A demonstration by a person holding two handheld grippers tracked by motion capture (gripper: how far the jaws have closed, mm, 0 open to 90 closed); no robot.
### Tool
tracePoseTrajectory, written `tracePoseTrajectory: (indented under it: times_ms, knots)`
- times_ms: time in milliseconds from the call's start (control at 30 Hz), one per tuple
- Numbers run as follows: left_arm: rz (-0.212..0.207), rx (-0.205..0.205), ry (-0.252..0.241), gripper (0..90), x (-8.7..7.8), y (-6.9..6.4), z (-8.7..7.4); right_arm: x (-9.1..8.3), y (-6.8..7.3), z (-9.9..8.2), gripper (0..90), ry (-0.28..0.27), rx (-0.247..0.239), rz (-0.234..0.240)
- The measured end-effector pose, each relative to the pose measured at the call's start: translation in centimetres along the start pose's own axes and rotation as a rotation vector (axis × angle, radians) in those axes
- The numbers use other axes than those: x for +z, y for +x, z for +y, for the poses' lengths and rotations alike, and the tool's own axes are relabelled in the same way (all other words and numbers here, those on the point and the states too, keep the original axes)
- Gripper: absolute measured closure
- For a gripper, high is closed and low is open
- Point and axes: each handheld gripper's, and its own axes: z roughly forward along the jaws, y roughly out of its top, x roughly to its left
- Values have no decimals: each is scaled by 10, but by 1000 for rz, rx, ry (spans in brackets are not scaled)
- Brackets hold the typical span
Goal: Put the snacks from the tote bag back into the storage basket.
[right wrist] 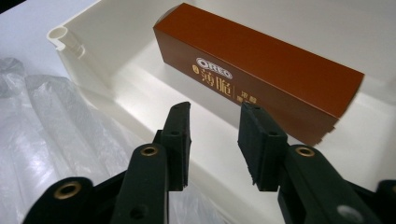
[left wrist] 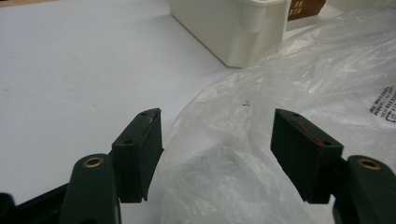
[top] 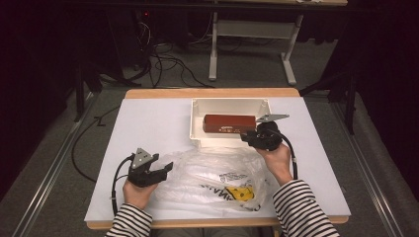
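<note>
A brown Oreo box [top: 230, 123] [right wrist: 257, 70] lies on its side inside a white bin [top: 197, 106] [right wrist: 84, 60]. My right gripper [top: 245, 138] [right wrist: 215, 112] hovers over the bin's near wall, just short of the box. Its jaws stand apart with nothing between them. A crumpled clear plastic bag [top: 212, 173] [left wrist: 280, 84] lies in front of the bin. My left gripper [top: 165, 170] [left wrist: 217, 126] sits at the bag's left edge. The left jaws are wide, a fold of the bag lies between them, and the pads do not press on it.
The bin's corner [left wrist: 233, 32] stands beyond the bag in the left gripper view. The white tabletop [top: 148, 123] stretches to the left of the bin. A table frame and cables lie on the floor behind. Striped sleeves come in at the bottom.
</note>
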Motion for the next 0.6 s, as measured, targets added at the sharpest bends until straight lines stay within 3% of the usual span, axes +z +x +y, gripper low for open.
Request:
tracePoseTrajectory:
  times_ms: [233, 600]
  knots:
    - [3, 10, -5, 344, -9, 1, 4, -19, -2, -9, 588, -47, 13, -2]
    - [13, -1, -15, 344, -16, 7, 3, -45, -15, -29, 559, -114, 48, -2]
